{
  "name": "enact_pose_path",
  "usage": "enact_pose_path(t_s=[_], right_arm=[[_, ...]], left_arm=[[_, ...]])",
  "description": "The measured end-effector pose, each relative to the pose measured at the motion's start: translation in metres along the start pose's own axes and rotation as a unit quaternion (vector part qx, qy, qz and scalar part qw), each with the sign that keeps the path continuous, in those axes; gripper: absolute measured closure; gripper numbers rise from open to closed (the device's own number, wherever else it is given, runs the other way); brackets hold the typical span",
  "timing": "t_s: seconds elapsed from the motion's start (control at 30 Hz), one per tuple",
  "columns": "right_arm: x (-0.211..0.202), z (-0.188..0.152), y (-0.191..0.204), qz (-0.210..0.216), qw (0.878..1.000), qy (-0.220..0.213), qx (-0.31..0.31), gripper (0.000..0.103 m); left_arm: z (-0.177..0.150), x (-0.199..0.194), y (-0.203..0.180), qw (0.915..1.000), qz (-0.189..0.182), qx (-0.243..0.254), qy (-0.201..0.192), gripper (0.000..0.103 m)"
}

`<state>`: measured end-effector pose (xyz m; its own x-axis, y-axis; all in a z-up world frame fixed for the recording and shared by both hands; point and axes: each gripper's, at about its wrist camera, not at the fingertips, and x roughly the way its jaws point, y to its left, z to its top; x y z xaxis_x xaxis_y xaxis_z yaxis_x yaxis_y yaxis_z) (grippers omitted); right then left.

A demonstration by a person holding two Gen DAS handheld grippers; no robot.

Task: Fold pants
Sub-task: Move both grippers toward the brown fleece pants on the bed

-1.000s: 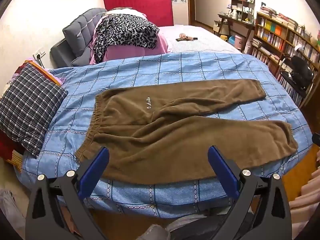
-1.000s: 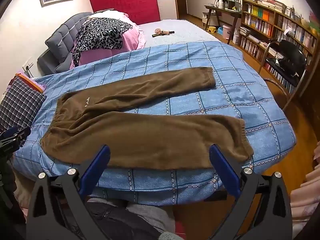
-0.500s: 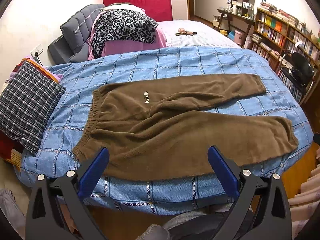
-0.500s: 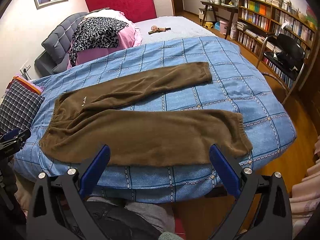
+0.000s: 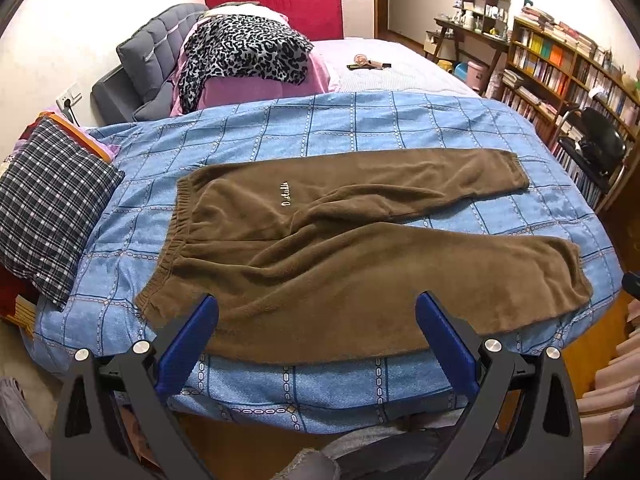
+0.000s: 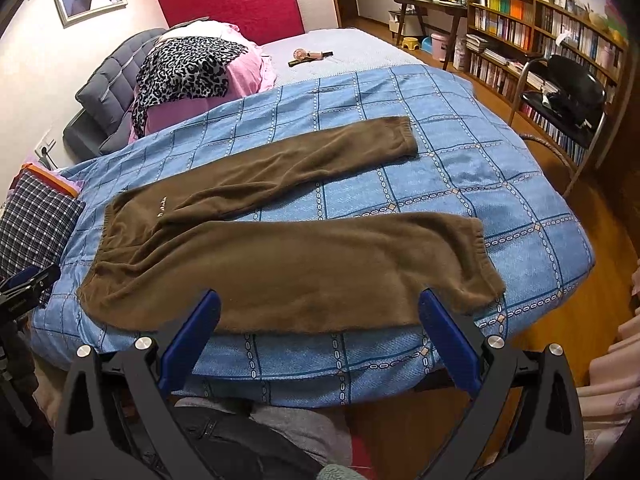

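Note:
Brown fleece pants (image 5: 340, 248) lie spread flat on the blue checked bedspread (image 5: 360, 120), waistband at the left, both legs running right and slightly apart. They also show in the right wrist view (image 6: 288, 260). My left gripper (image 5: 316, 316) is open and empty, held above the near edge of the bed over the near leg. My right gripper (image 6: 318, 312) is open and empty, above the near leg closer to its cuff (image 6: 480, 256). The left gripper shows at the left edge of the right wrist view (image 6: 28, 284).
A plaid pillow (image 5: 48, 208) lies at the bed's left end. A leopard-print cloth (image 5: 244, 52) covers a pink pile at the back. Bookshelves (image 6: 540, 40) and a black chair (image 6: 568, 92) stand to the right. Wooden floor lies beyond the bed's right edge.
Both grippers have drifted slightly closer to and higher over the bed; the pants sit a little lower in view. Nothing on the bed has moved.

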<state>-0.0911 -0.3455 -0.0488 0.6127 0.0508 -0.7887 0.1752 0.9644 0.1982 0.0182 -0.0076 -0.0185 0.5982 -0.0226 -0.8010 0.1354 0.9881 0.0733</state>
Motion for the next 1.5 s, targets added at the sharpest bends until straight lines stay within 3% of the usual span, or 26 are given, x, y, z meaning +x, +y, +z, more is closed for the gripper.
enact_pose_path(t_s=[0.7,0.9,1.1,1.5], right_arm=[[0.015,0.008,-0.006,-0.005,1.000,0.008,0.011,0.003],[0.010,0.010,-0.004,-0.018,0.999,-0.047,0.005,0.003],[0.016,0.018,-0.004,-0.027,0.997,-0.078,0.000,0.003],[0.064,0.037,-0.012,-0.058,0.996,-0.063,0.011,0.003]], left_arm=[[0.007,0.022,0.001,0.9998,0.009,-0.003,0.020,0.005],[0.013,0.031,0.004,0.9996,0.012,-0.009,0.023,0.005],[0.016,0.039,0.005,0.9998,0.019,-0.010,0.004,0.005],[0.029,0.066,0.024,0.9980,0.048,-0.032,-0.025,0.005]])
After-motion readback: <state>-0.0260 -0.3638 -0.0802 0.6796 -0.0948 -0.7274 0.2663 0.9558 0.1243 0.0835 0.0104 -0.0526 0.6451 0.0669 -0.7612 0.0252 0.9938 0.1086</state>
